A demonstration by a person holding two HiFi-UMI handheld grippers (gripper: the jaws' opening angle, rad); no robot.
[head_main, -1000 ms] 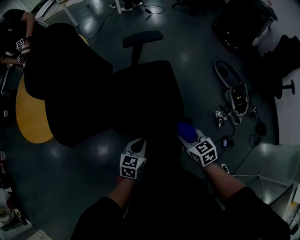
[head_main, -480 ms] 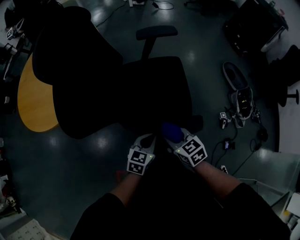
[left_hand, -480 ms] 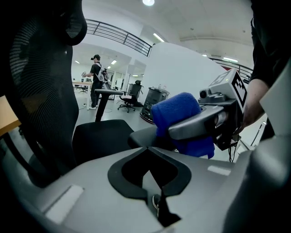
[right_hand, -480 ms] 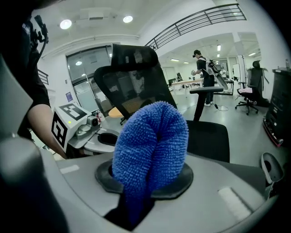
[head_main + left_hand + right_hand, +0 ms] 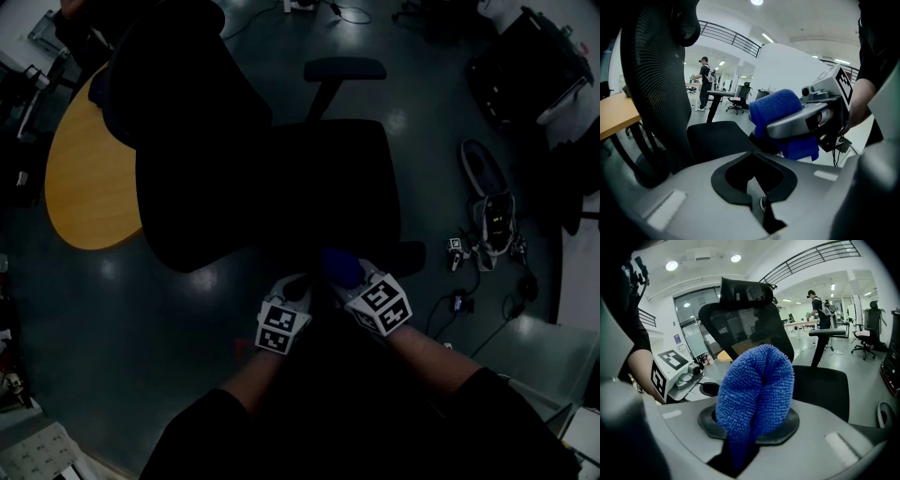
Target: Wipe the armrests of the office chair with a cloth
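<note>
The black office chair (image 5: 319, 187) stands in front of me, backrest (image 5: 187, 131) to the left, its far armrest (image 5: 345, 68) on a post. The near armrest (image 5: 408, 253) is a dark pad beside my right gripper (image 5: 349, 281), which is shut on a folded blue cloth (image 5: 339, 266). In the right gripper view the cloth (image 5: 757, 390) bulges up out of the jaws. In the left gripper view the cloth (image 5: 780, 112) sits over a dark pad, apparently the near armrest (image 5: 761, 141). My left gripper (image 5: 295, 287) is close beside the right one, shut on nothing.
A round wooden table (image 5: 89, 178) stands left of the chair, behind the backrest. Cables and small devices (image 5: 487, 220) lie on the floor to the right. A person (image 5: 704, 79) stands far back among other office chairs (image 5: 867, 333).
The right gripper with the cloth has moved left until it is next to the left gripper. The chair now sits further right and lower in the head view.
</note>
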